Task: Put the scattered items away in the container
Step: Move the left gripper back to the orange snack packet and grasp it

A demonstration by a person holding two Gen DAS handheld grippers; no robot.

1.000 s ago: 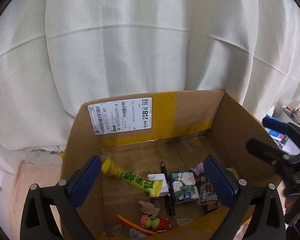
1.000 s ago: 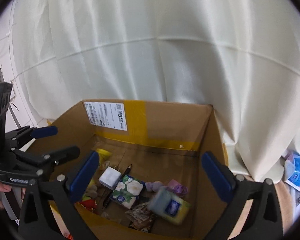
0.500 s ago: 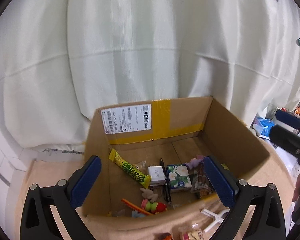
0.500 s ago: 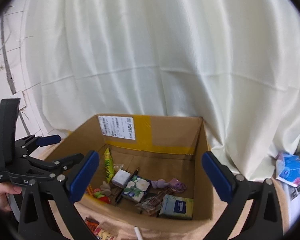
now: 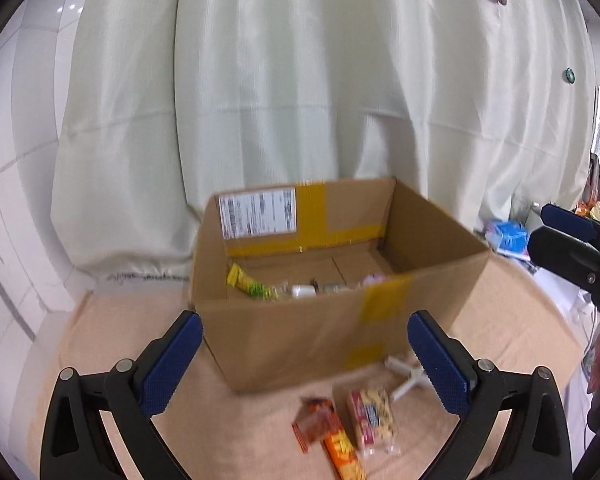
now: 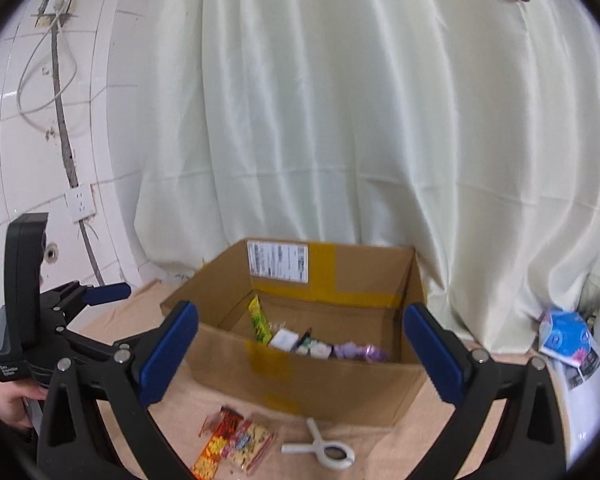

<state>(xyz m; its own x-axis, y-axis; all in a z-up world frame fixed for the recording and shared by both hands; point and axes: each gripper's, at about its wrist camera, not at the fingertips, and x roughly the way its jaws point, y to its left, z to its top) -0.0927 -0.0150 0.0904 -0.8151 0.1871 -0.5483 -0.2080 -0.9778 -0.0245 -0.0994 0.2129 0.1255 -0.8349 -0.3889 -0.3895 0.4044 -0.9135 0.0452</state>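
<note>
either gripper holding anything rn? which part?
Nothing held. Left gripper and right gripper both have jaws open and empty, short of the brown cardboard box.

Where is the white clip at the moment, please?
The white clip lies on the beige cloth just outside the cardboard box's near wall, right of the snack packets in both wrist views.

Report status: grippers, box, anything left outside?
Left gripper open, empty. Right gripper open, empty. Box partly filled. Snack packets and white clip lie outside; nothing blocking.
</note>
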